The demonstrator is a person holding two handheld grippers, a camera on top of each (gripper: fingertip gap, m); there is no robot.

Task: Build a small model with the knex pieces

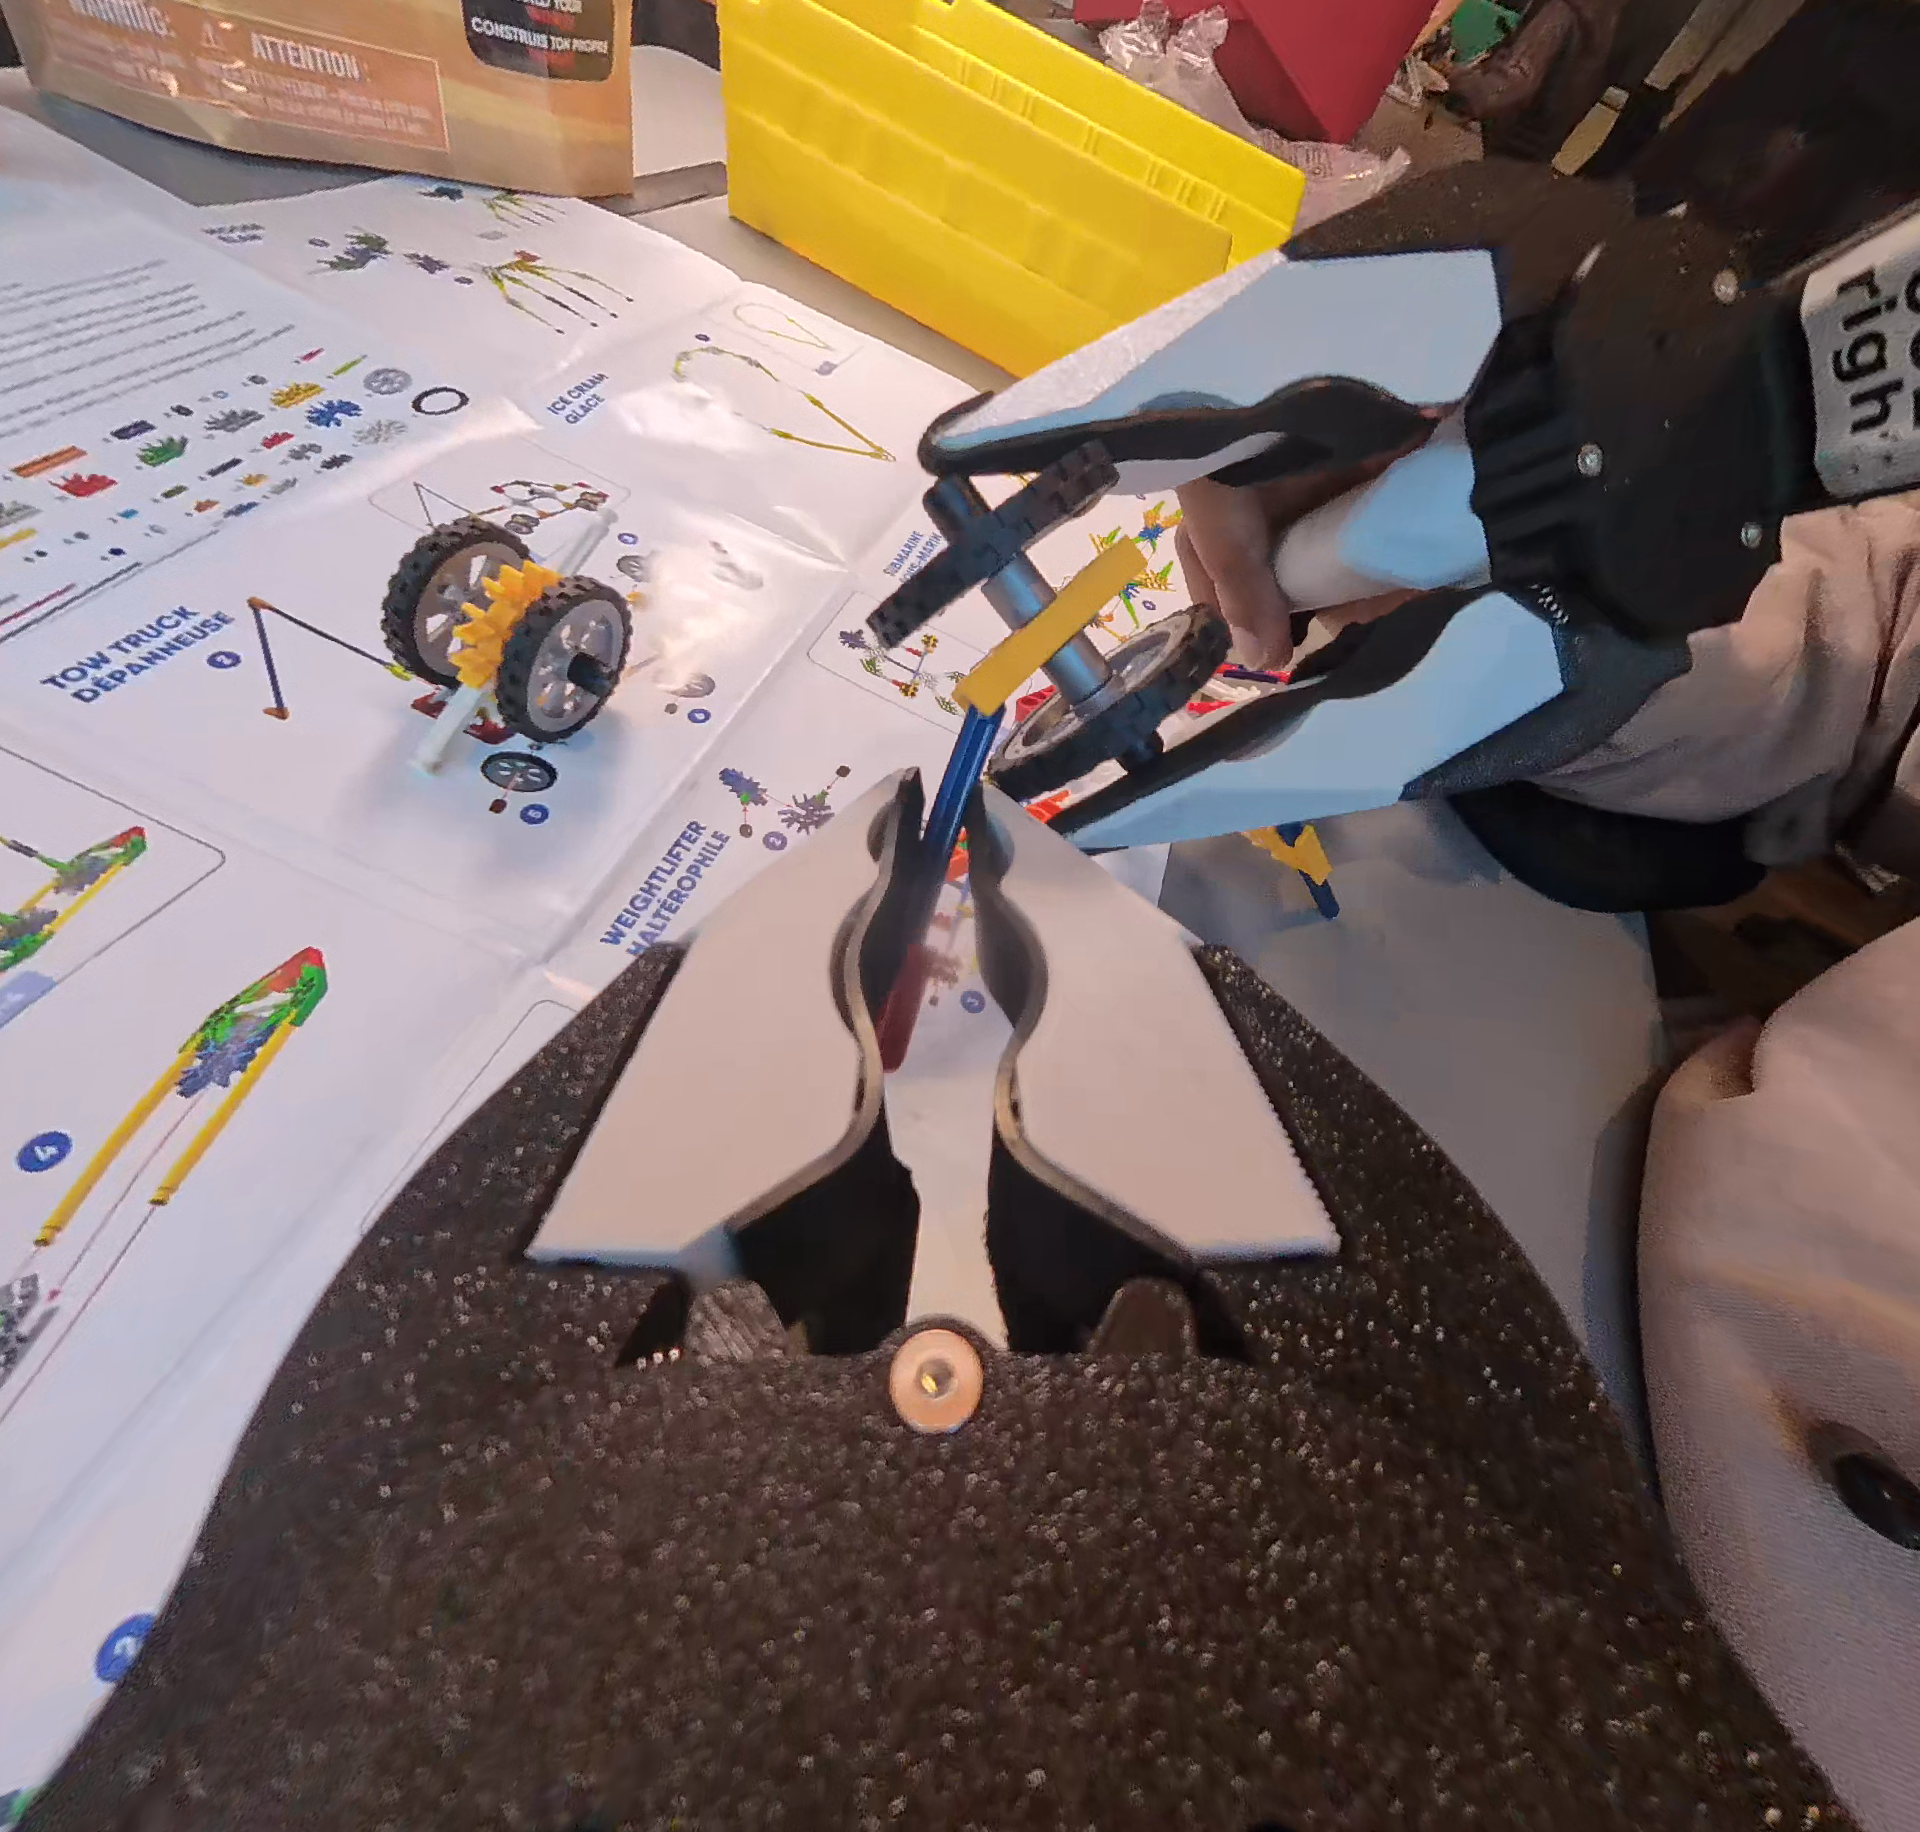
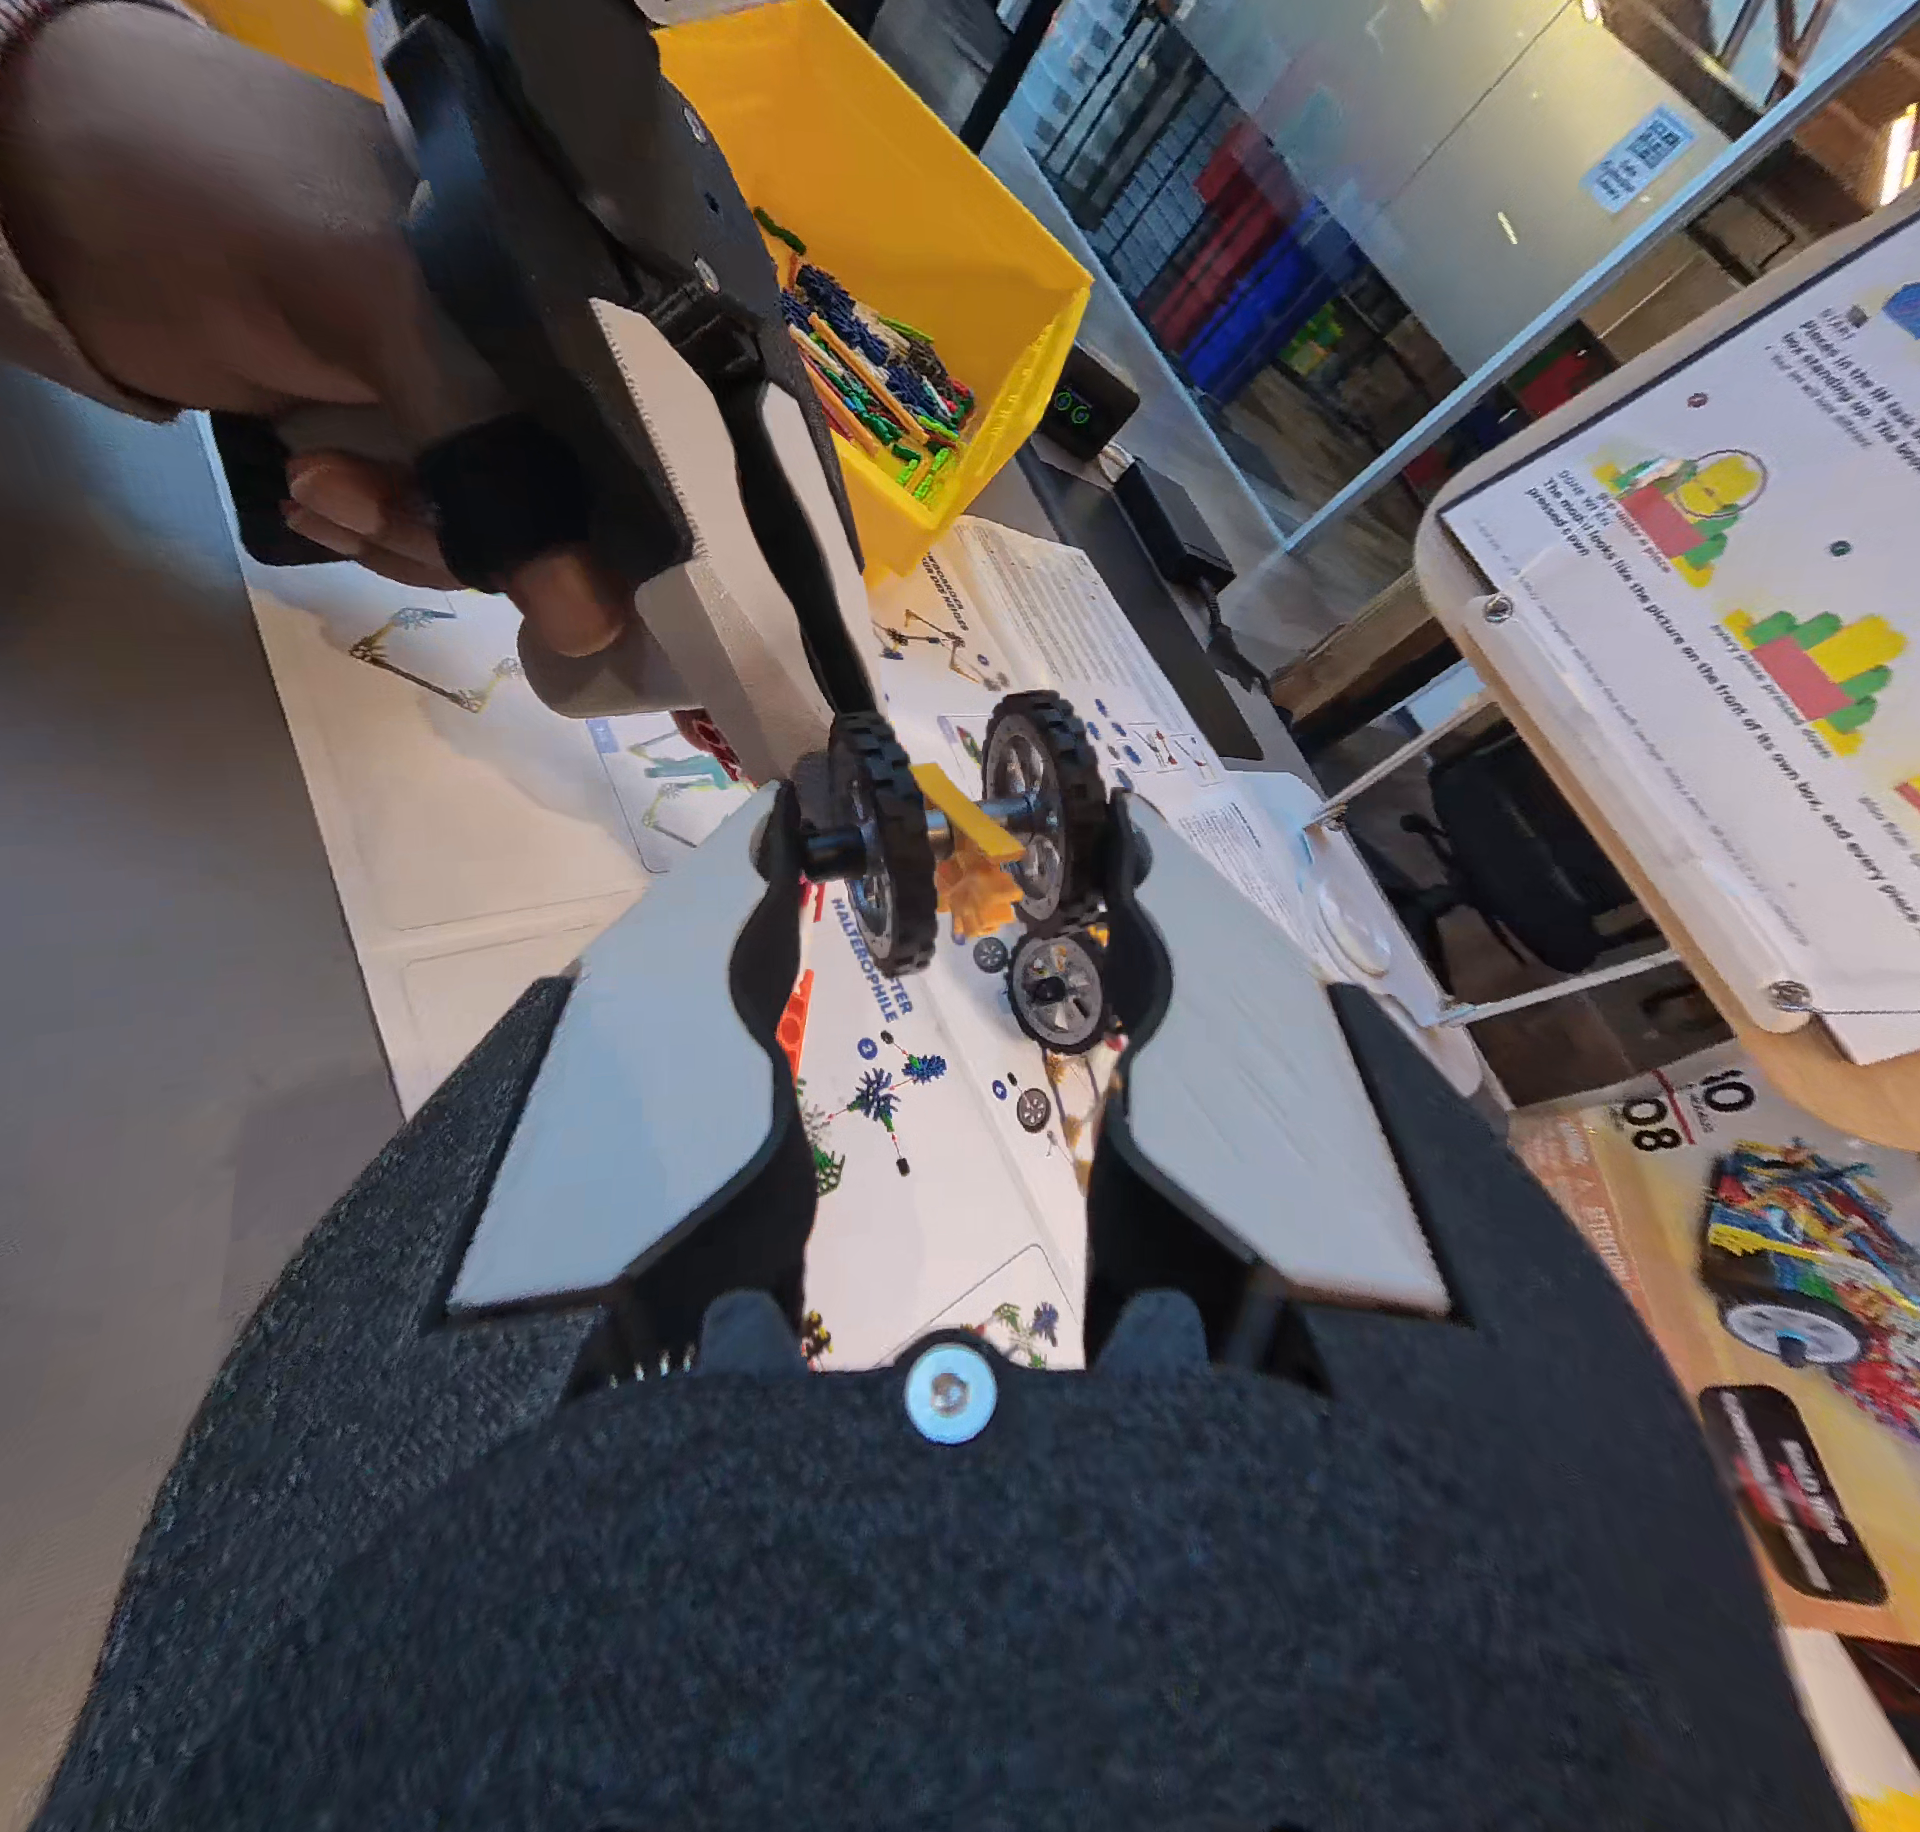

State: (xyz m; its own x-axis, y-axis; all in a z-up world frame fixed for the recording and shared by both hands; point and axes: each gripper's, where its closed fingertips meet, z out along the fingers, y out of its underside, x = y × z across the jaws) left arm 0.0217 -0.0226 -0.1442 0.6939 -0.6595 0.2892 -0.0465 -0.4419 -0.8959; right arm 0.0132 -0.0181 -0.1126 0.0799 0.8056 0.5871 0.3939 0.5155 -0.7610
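My left claw [image 1: 940, 816] is nearly closed and pinches a thin blue rod [image 1: 958, 769]; the rod carries a yellow piece [image 1: 1049, 624] at its top, at 12 o'clock from the tips. My right claw [image 2: 945, 832] is partly open and clamps the two ends of a wheel axle [image 2: 951, 832] with two black tyres on it, above the desk [image 1: 1403, 951]. There is printed writing on the big instruction sheet [image 1: 312, 743], on the toy box [image 1: 312, 37] and on white labels on both claws, which I do not repeat. Only the right view shows the small parts inside the yellow bin [image 2: 935, 255] and a card with coloured brick pictures [image 2: 1766, 660] at 3 o'clock. Only the left view shows a second wheel assembly [image 1: 509, 629] with a yellow gear on the sheet at 10 o'clock. The lower end of the rod is hidden between my fingers.
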